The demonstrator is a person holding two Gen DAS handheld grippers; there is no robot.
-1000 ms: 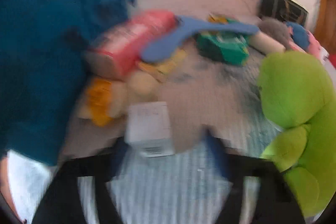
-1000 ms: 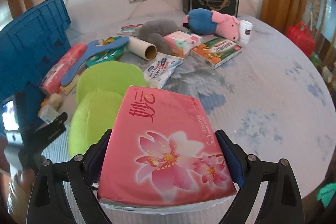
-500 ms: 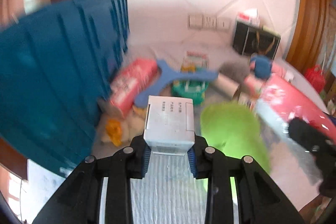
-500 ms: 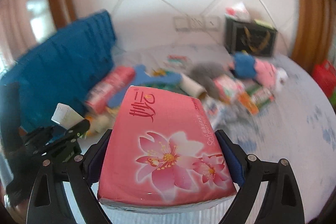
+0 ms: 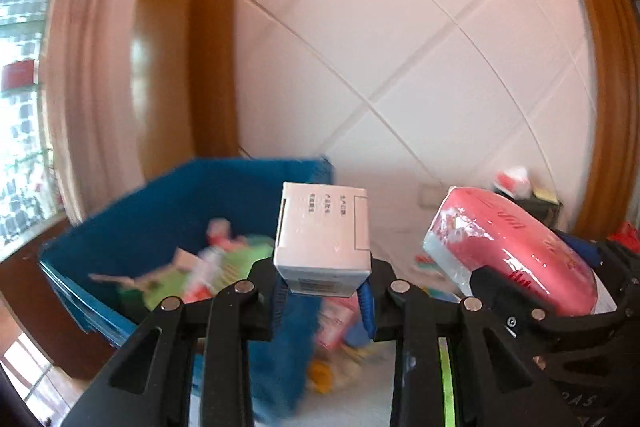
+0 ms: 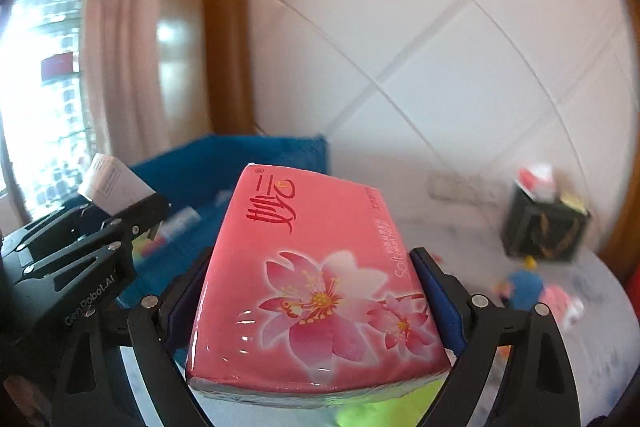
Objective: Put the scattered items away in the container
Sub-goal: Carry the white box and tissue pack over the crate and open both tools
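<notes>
The left gripper (image 5: pixel 325 293), clamping the white box (image 5: pixel 323 241), sits nearer the blue crate (image 5: pixel 132 235) ahead-left; the right gripper (image 6: pixel 314 301) grips the pink tissue pack (image 6: pixel 316 287).

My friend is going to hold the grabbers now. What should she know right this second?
Left gripper: shut on the small white box, held up in the air.
Right gripper: shut on the pink tissue pack, also held up.
Blue crate: just ahead to the left, open, with some blurry items inside.
Done: both things picked up.
Left: drop both into the crate, then fetch the rest, such as the blue and pink plush toy lying on the bed beyond.
</notes>
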